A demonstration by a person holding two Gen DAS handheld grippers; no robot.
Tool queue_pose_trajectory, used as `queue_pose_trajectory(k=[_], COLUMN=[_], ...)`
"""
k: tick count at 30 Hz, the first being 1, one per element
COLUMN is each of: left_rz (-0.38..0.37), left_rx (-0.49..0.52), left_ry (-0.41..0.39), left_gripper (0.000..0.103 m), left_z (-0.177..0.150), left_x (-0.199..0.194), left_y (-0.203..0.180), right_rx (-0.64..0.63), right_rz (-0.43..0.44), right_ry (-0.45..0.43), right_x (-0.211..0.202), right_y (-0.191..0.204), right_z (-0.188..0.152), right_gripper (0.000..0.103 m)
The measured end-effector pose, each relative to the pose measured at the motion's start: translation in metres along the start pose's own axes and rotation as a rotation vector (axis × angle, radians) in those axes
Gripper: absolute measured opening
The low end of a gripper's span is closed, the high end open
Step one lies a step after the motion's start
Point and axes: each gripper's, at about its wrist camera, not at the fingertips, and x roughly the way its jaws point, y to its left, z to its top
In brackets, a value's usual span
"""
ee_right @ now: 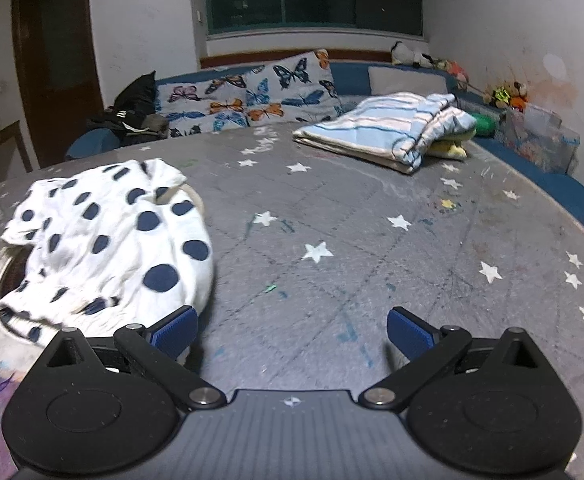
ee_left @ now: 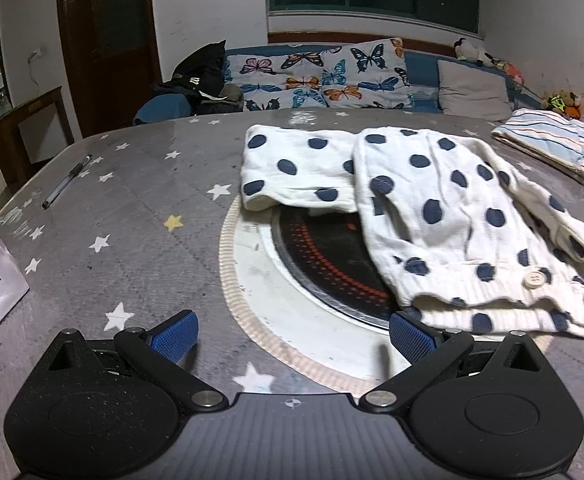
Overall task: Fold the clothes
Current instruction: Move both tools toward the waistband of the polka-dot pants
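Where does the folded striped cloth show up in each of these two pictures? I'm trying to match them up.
Left wrist view: the folded striped cloth lies at the far right edge of the table, beyond the polka-dot garment.
Right wrist view: the folded striped cloth sits upper centre-right, on something yellow, with the polka-dot garment to its left.
Shared landmark: the butterfly-print cushions behind the table.

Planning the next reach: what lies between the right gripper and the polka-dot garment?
Nothing: in the right wrist view the open right gripper has its left finger right beside the polka-dot garment; only bare star-print tablecloth lies ahead.
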Motion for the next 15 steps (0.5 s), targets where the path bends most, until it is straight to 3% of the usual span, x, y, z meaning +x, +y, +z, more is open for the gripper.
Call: queue_pose_trajectory(k=[15], left_rz=[-0.050], left_rx=[0.011], left_ry=[-0.015], left_gripper=[0.103], left_z=[-0.005], left_x=[-0.022], left_y=[-0.017], right_rx=[-0.001], right_rz=[0.038], right_ry=[-0.029], right_x=[-0.038], right_y=[0.019], right_z=[-0.016], right_gripper=[0.102])
